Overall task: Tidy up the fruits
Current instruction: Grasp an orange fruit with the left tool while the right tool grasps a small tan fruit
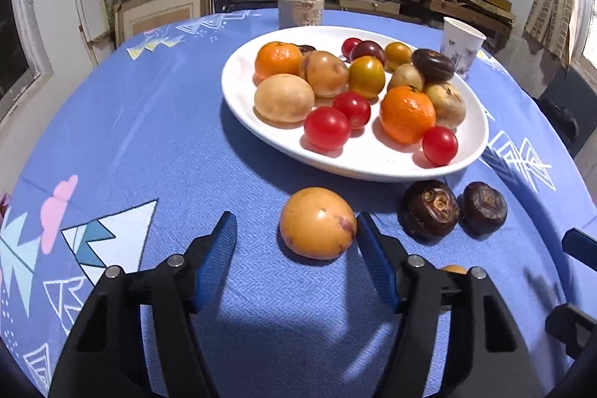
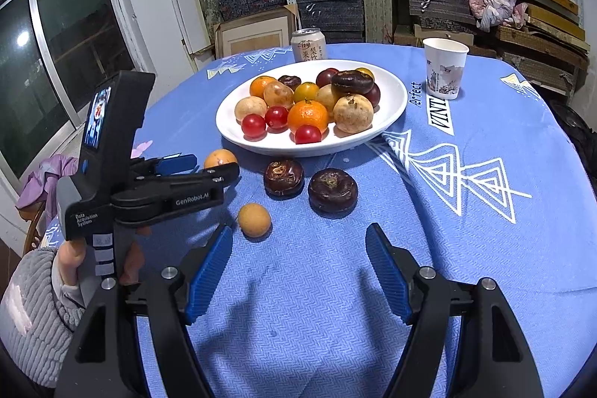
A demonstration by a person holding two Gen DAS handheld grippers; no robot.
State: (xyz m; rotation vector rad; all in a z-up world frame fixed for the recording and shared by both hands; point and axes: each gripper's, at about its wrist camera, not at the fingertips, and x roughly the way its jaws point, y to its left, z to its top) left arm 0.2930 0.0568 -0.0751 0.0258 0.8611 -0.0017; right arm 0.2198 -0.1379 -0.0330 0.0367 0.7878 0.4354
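Observation:
A white plate (image 1: 238, 77) (image 2: 391, 99) holds several tangerines, red tomatoes and brown fruits. On the blue cloth in front of it lies a yellow-orange fruit (image 1: 317, 222) (image 2: 220, 158). It sits between the blue pads of my left gripper (image 1: 294, 232) (image 2: 211, 165), close to the right pad and clear of the left one, so the gripper is open. Two dark water chestnuts (image 1: 431, 209) (image 2: 283, 176) lie to its right. My right gripper (image 2: 298, 232) stands open over bare cloth. A small tan round fruit (image 2: 254, 219) lies just ahead of its left finger.
A drink can (image 1: 300, 6) (image 2: 309, 43) stands behind the plate and a paper cup (image 1: 460, 43) (image 2: 444, 68) at the back right. A person's hand in a grey sleeve (image 2: 33, 304) holds the left gripper. Shelves of boxes rise behind the table.

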